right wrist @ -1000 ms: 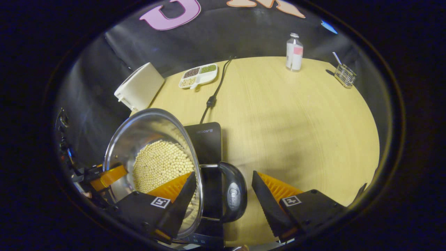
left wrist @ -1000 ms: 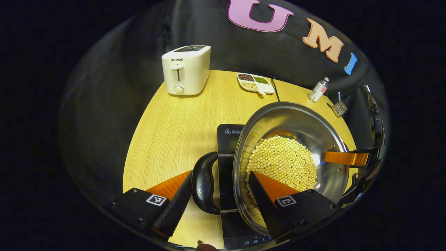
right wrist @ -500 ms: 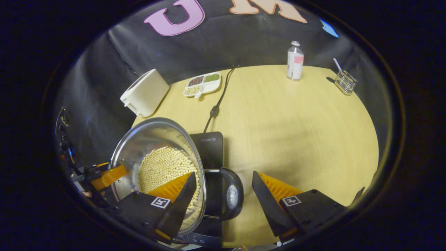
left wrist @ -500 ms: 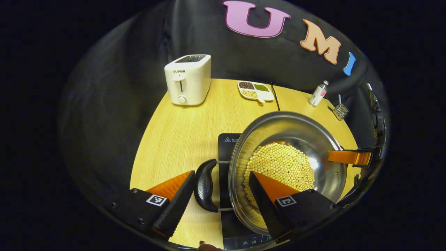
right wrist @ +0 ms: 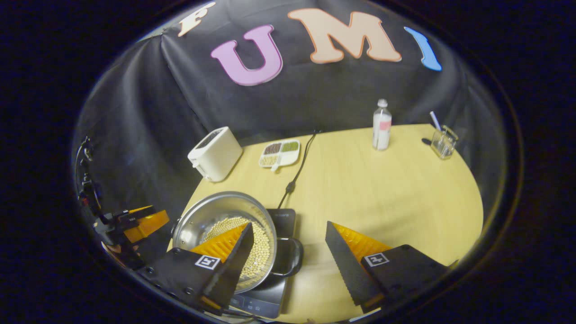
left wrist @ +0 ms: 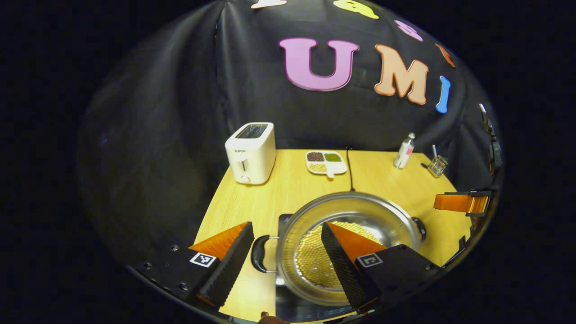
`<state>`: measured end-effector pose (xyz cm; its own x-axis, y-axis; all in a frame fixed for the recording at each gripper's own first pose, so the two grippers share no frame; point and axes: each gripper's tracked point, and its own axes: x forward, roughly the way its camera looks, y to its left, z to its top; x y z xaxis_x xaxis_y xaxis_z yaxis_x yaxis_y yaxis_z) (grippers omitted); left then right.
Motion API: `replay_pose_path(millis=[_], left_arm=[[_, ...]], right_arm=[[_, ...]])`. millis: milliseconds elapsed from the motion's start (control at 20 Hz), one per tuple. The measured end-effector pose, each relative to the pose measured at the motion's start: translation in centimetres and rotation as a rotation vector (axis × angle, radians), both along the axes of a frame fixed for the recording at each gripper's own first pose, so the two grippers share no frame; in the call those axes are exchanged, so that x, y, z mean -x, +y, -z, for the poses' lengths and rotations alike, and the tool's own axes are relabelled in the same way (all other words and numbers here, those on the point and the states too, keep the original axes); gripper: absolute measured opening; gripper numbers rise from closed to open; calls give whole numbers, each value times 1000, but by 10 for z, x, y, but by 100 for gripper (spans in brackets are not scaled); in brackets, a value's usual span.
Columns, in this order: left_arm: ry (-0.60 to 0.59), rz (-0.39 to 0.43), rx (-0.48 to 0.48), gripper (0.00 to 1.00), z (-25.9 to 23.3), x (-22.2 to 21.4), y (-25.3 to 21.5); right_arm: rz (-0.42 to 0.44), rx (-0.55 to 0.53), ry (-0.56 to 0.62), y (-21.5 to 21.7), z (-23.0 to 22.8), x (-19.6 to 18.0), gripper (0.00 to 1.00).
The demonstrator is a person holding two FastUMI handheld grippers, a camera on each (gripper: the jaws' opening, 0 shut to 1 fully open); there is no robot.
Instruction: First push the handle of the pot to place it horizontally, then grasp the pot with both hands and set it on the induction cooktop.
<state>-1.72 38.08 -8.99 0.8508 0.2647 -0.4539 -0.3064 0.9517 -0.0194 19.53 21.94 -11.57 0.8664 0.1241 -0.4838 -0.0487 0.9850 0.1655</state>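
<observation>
The pot [left wrist: 355, 211], steel and partly filled with pale beans [right wrist: 256, 256], sits on the black induction cooktop [right wrist: 263, 297] at the near edge of the table [right wrist: 382, 189]. Its handles [left wrist: 257, 254] stick out level on either side. The left gripper [left wrist: 285, 261] hangs above it with its fingers spread, one over the beans, gripping nothing. The right gripper [right wrist: 288, 258] is likewise spread wide and empty, above the pot's other handle. A cable [right wrist: 297, 173] runs from the cooktop to the far edge. Along that edge stand a white toaster [left wrist: 251, 153], a divided dish [left wrist: 326, 163], a bottle [right wrist: 381, 125] and, near the far right corner, a small glass holder [right wrist: 443, 141].
</observation>
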Motion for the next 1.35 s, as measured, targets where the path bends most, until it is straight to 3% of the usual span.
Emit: replay_pose_path(millis=[300,450,500,600,850,1000,1050,1100,1250,1300,1350], left_arm=[[-204,67,-47,97,-87,-13,-99],[-392,137,-60,94,-137,-22,-167],[-434,143,-56,97,-149,-24,-188],[-487,137,-56,96,-160,-32,-223],[-575,163,-58,94,-179,-38,-302],[-583,184,-51,99,-182,-37,-339],[-586,185,-69,96,-184,-35,-346],[-581,183,-87,96,-183,-35,-350],[-568,189,-110,93,-183,-34,-364],[-565,192,-110,96,-182,-34,-366],[-557,194,-111,96,-181,-35,-367]], right_arm=[[-66,-33,-221,-42,-86,30,100],[-107,-59,-331,-70,-123,46,100],[-115,-69,-368,-81,-134,53,94],[-131,-59,-443,-105,-152,64,93],[-140,5,-580,-156,-182,98,93],[-157,-2,-596,-178,-187,113,93],[-157,-13,-596,-185,-187,117,93],[-155,-29,-596,-191,-188,121,99],[-132,-67,-606,-205,-193,126,99],[-125,-70,-610,-208,-195,128,93],[-122,-71,-618,-210,-198,129,93]])
